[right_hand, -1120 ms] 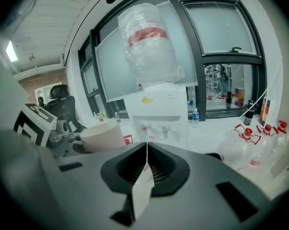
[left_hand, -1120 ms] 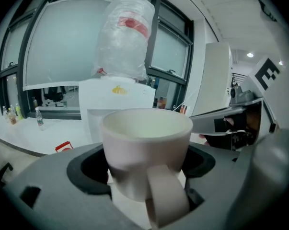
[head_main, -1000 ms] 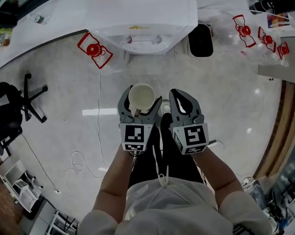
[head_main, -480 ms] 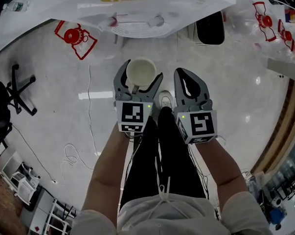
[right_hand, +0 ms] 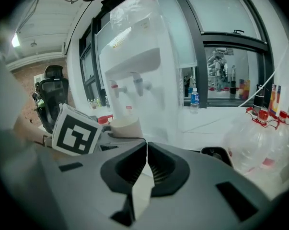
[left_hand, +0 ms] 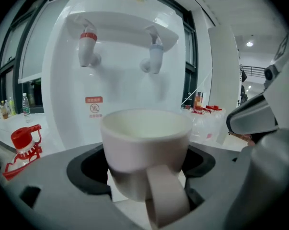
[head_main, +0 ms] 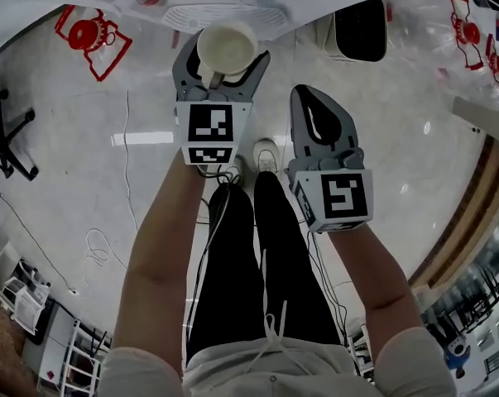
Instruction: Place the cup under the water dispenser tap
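Cup (left_hand: 146, 147) stands upright between the jaws of the left gripper (left_hand: 149, 210), which are spread wide and clamp its lower body from both sides. Its handle points back toward the camera, and the inside looks empty. In the left gripper view the cup is held in the air in front of the white water dispenser (left_hand: 120, 87), lower than the two taps. The tap with the red top (left_hand: 88, 49) is up and to the left of the cup. The one with the blue top (left_hand: 155, 56) is almost straight above its rim, well apart from it.

From the head view the cup (head_main: 227, 46) and the left gripper (head_main: 222, 58) are at the top of the picture. They reach up to the front edge of the dispenser's slotted drip tray (head_main: 191, 16). How close the cup is to the tray cannot be told.

The right gripper (head_main: 314, 98) is lower in that view and to the right, beside the person's legs (head_main: 257, 255). Its jaws are pressed together with nothing between them, as the right gripper view shows (right_hand: 146, 145). That view also shows the dispenser (right_hand: 134, 66) off to the left.

A clear jug with a red cap (head_main: 88, 35) lies on the pale floor (head_main: 83, 172) left of the dispenser. A black bin (head_main: 361, 27) stands to its right. A thin cable (head_main: 129, 147) trails across the floor, and a black office chair (head_main: 5, 135) is at the far left.
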